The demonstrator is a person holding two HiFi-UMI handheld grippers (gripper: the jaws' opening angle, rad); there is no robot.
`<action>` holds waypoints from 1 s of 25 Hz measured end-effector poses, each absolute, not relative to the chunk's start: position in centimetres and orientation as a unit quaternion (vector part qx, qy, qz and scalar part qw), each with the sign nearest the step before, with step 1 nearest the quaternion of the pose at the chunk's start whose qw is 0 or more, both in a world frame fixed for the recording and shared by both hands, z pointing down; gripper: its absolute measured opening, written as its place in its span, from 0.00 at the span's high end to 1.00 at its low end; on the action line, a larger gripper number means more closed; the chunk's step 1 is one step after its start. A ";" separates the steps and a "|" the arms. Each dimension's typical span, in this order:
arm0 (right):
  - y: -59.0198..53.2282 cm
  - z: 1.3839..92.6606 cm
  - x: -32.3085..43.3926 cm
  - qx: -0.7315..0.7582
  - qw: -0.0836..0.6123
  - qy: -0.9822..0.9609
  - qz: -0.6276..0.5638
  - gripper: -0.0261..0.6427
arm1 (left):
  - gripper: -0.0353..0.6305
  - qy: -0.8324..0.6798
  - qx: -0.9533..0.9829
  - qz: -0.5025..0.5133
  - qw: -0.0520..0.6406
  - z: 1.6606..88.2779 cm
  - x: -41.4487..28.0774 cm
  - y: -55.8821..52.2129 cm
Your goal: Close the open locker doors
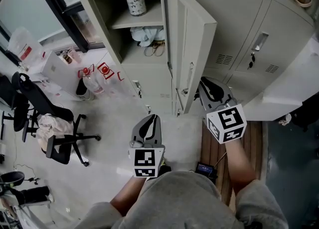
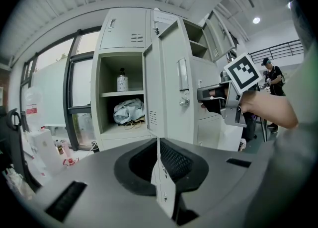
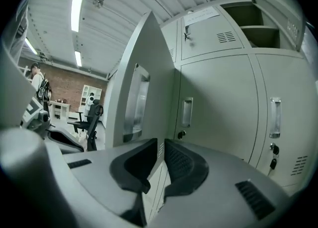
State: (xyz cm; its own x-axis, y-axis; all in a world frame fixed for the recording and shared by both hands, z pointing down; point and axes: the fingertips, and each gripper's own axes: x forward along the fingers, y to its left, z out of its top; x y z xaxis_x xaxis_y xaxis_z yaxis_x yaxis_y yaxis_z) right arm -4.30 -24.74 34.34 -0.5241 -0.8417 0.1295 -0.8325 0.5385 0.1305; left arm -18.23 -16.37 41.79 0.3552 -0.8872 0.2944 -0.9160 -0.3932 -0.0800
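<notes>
Locker shelf (image 1: 139,23), patterned jar (image 1: 135,2) on it, crumpled cloth (image 1: 146,35) beneath

the open locker door (image 1: 192,48) swings out from the locker bank (image 1: 234,3) toward the person, with the open compartment on its left. in that compartment a jar (image 1: 135,2) stands on the shelf (image 1: 130,23), and a cloth bundle (image 1: 147,35) lies below it. the right gripper (image 1: 213,87) is just right of the door's lower edge. the left gripper (image 1: 148,122) is in front of the door, to its left. an office chair (image 1: 50,123) stands on the floor at far left.
</notes>
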 end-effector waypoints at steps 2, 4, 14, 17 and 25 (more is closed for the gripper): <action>-25.2 34.5 -4.6 0.475 0.092 -0.875 -0.026 0.90 | 0.93 -0.549 0.821 0.147 0.048 41.7 -18.2 -16.6; -25.6 34.7 -4.6 0.471 0.085 -0.878 -0.007 0.90 | 0.93 -0.551 0.820 0.146 0.048 41.7 -18.2 -16.7; -25.2 35.6 -1.7 0.487 0.063 -0.871 0.034 0.90 | 0.93 -0.565 0.810 0.146 0.052 41.8 -18.6 -16.0; -24.1 35.3 -1.7 0.474 0.051 -0.878 0.034 0.90 | 0.93 -0.565 0.810 0.148 0.051 41.9 -18.4 -15.8; -21.5 33.2 -4.3 0.419 0.033 -0.907 0.007 0.85 | 0.93 -0.562 0.812 0.149 0.048 41.8 -17.5 -15.8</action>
State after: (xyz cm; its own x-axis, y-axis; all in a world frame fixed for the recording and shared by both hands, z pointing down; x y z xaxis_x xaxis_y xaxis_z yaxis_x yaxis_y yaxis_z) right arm -4.33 -21.53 33.24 -0.6472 -0.7596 0.0651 -0.7605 0.6492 0.0140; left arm -17.49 -15.75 41.80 0.3234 -0.8988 0.2957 -0.9275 -0.3630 -0.0889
